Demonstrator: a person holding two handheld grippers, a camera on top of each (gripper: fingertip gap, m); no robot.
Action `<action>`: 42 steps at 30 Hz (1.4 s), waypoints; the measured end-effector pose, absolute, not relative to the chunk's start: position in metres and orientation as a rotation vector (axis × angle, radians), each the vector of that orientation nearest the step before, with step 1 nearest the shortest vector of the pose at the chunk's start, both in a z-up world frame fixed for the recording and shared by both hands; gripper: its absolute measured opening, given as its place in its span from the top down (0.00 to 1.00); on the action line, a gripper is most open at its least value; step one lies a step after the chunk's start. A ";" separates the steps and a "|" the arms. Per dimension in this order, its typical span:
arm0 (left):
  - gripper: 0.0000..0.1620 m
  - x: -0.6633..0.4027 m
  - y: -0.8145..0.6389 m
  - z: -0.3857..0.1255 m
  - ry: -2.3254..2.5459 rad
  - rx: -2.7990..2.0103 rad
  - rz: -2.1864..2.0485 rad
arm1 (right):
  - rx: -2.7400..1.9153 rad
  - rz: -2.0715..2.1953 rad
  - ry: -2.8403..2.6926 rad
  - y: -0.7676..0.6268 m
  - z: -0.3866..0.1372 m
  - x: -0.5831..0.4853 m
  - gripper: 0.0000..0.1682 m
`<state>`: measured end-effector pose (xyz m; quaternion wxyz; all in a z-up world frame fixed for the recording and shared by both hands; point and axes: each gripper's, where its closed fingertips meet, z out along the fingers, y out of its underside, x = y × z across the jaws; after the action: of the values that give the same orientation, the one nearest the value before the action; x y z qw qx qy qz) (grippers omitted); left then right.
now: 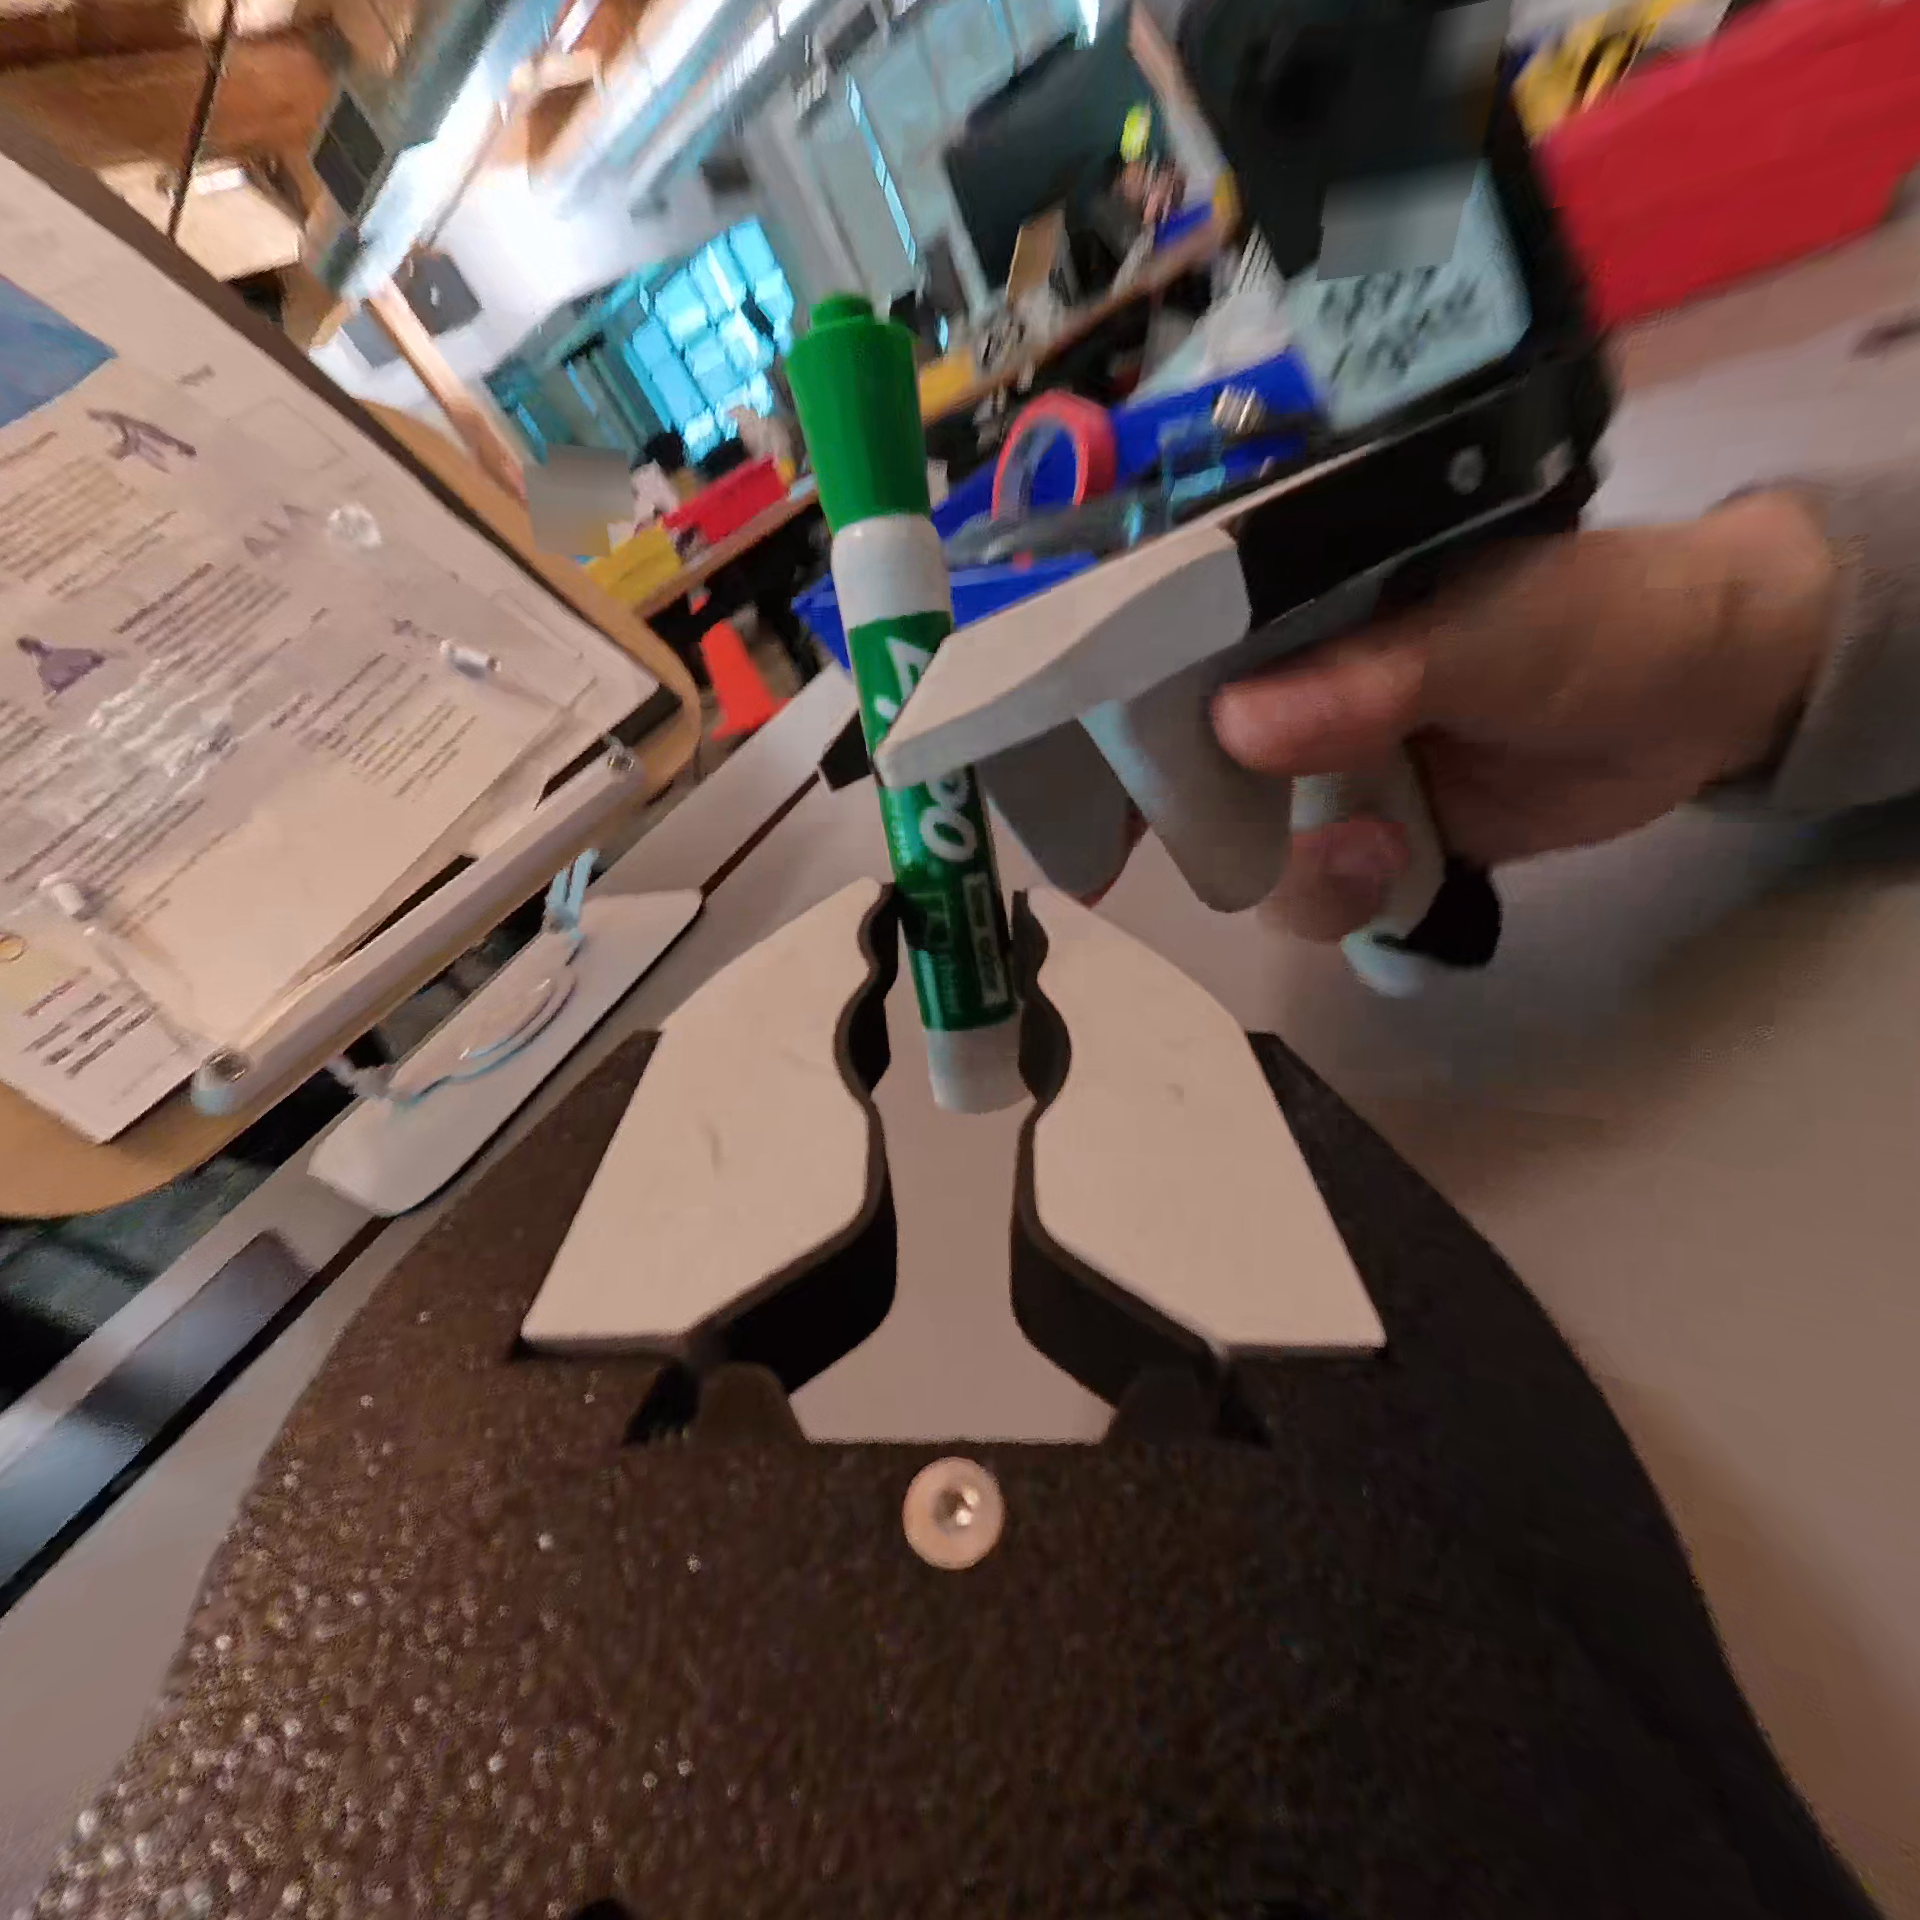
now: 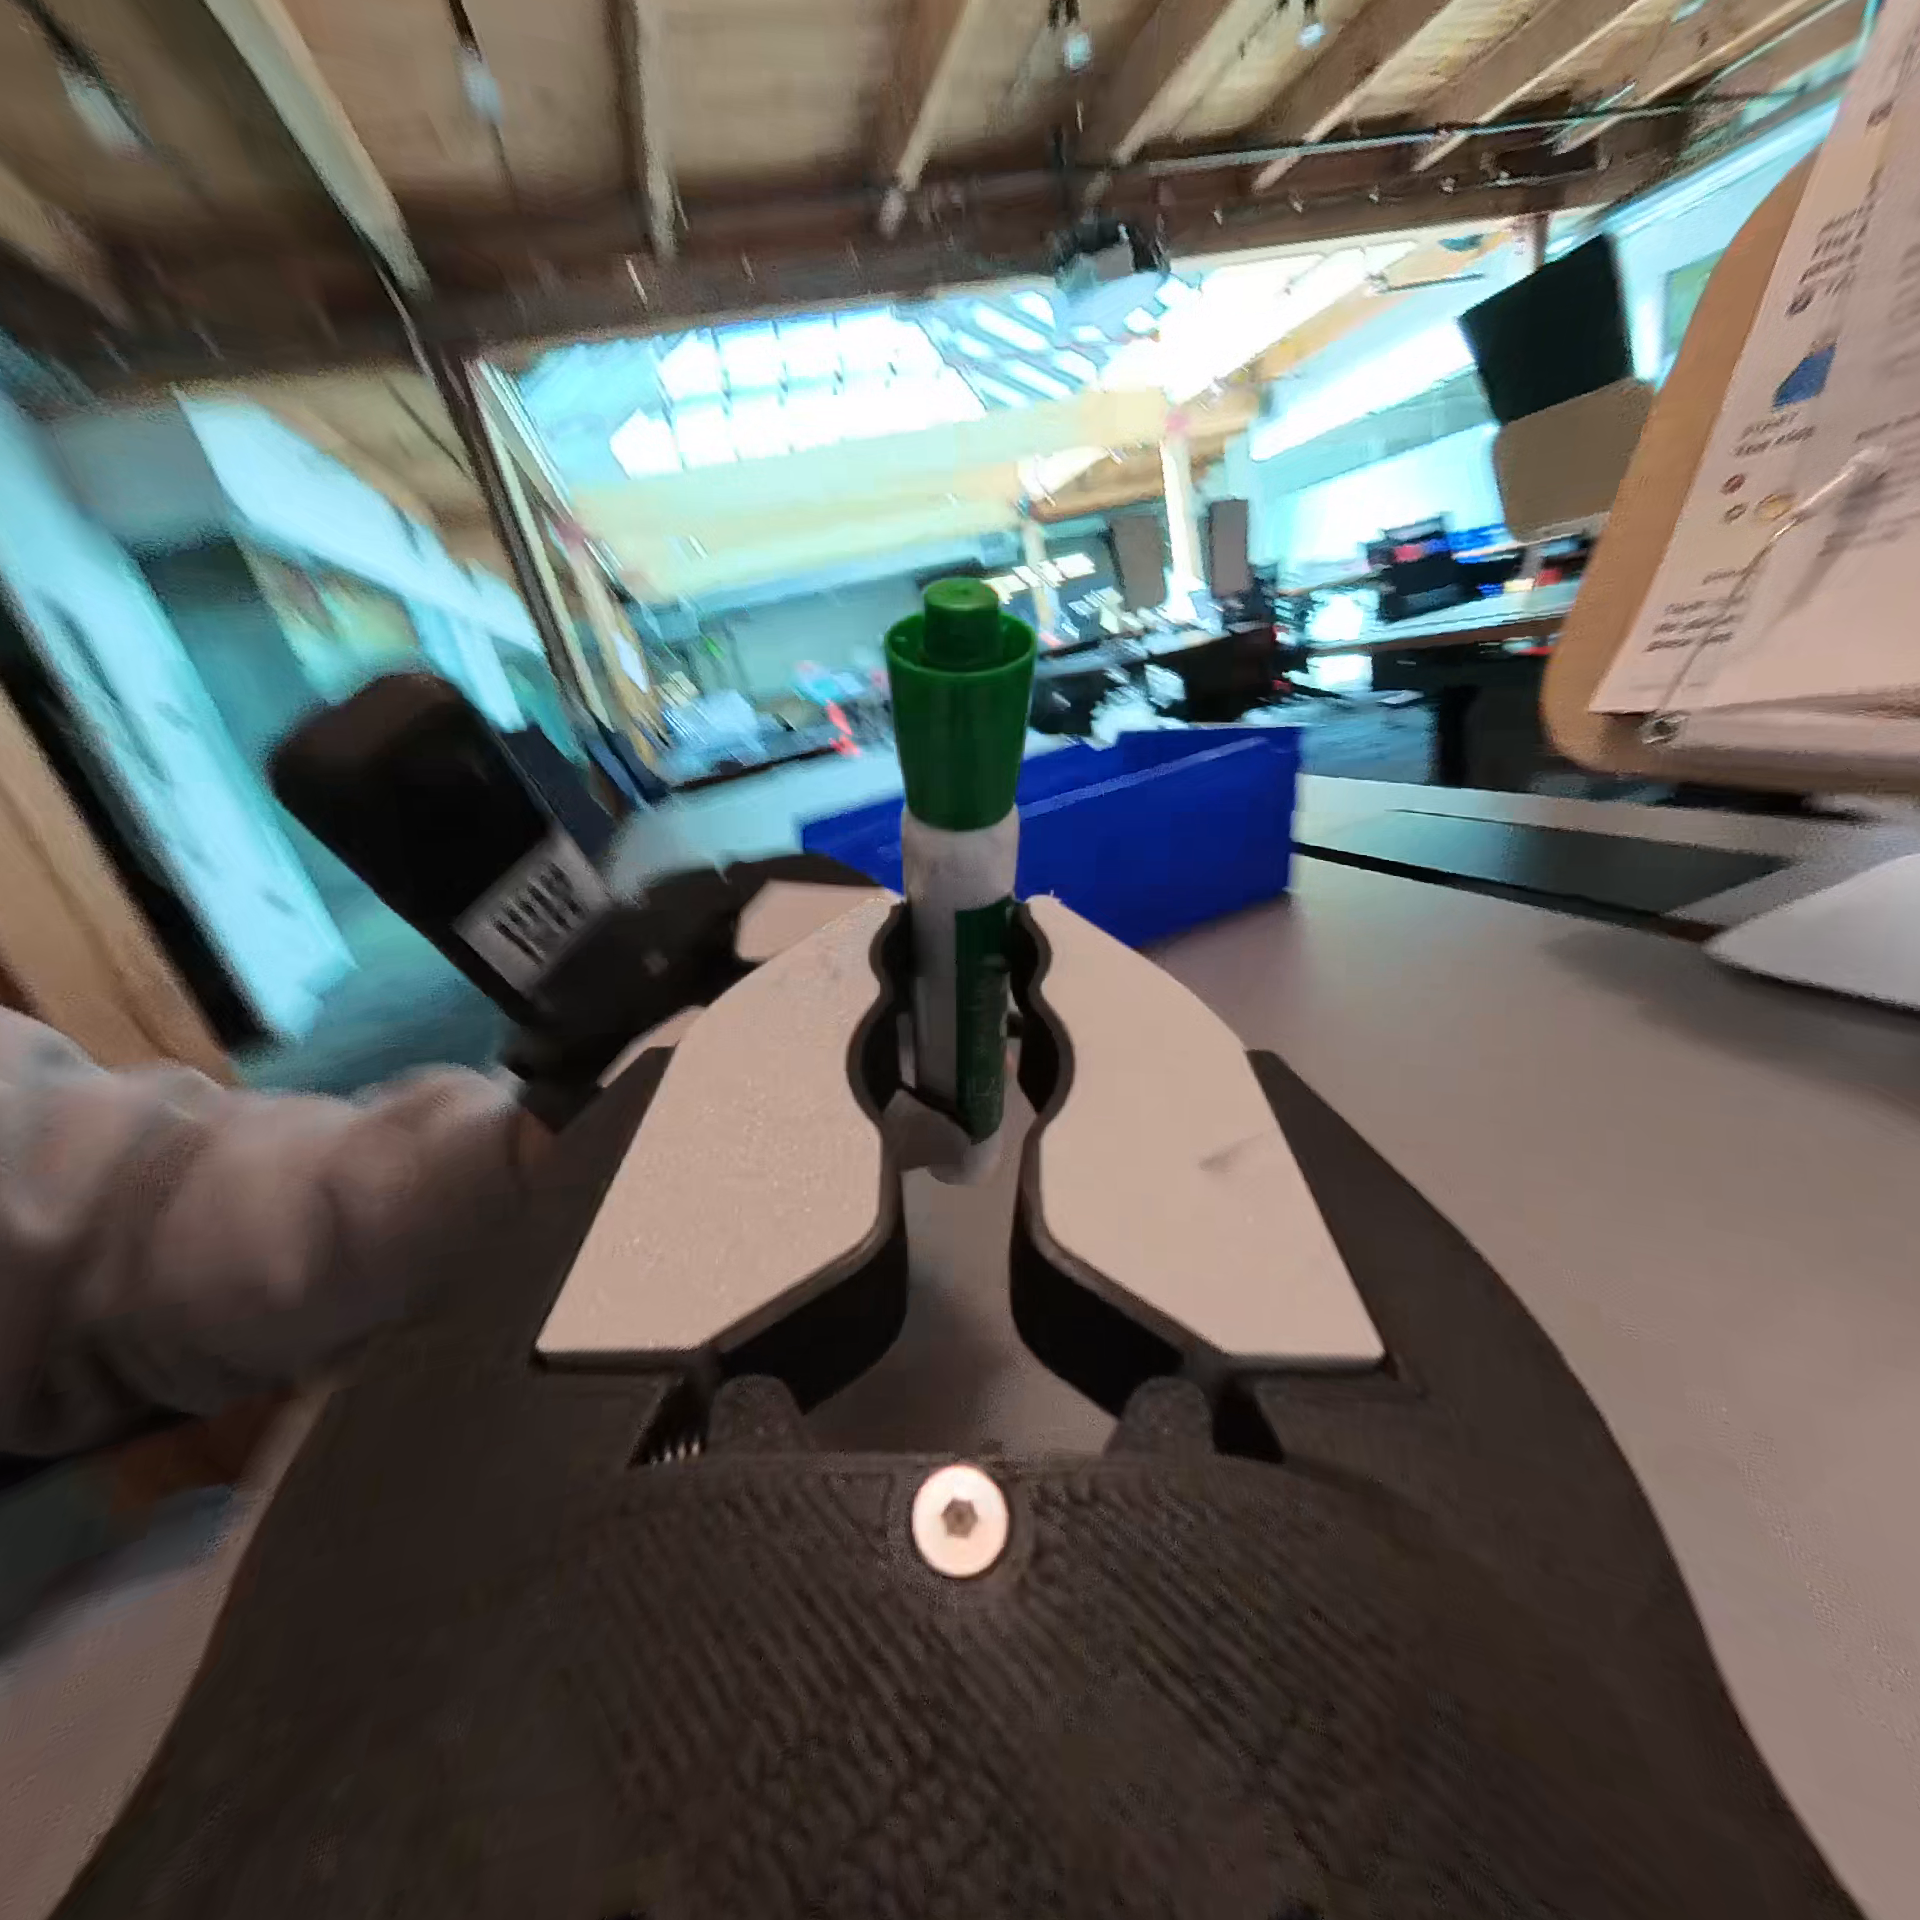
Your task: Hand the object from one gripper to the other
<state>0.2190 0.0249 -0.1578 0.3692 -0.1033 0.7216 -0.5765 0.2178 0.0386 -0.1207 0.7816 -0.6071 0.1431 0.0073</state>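
- The green-capped marker with a white barrel and green label stands near upright, cap up, between the tips of both hand-held grippers at once.
- The left hand-held gripper, with pale grey fingers on a black textured body, is clenched on the marker's lower barrel; the white bottom end sits in the gap between its fingers.
- The right hand-held gripper comes in from the right in the left wrist view, its flat grey fingers crossing the marker at mid-barrel; a person's hand is wrapped around its handle.
- In the right wrist view, the right hand-held gripper has its grey fingers closed against the marker, which rises cap-up above the tips.
- The left hand-held gripper's dark body shows there to the left, and a grey sleeve runs along the left edge.
- A pale grey counter lies below both tools.
- A blue plastic bin sits on the counter behind the marker.
- A stand holding printed sheets leans on the left of the left wrist view.
- The background beyond is blurred.
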 end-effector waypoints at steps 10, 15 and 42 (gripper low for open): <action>0.80 0.206 0.017 -0.142 1.689 -0.169 -1.673 | -0.898 0.668 0.500 0.021 -0.106 0.229 0.89; 0.86 0.208 0.021 -0.136 1.667 -0.193 -1.618 | -0.948 0.619 0.456 0.023 -0.103 0.223 0.89; 0.88 0.218 0.040 -0.135 1.821 -0.481 -1.789 | -1.756 -1.681 -0.255 -0.004 -0.151 0.282 0.89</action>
<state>0.2182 0.0403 -0.1354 0.2686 -0.1782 0.6754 -0.6633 0.2818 -0.0043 -0.1511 0.3416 -0.6752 -0.0980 -0.6463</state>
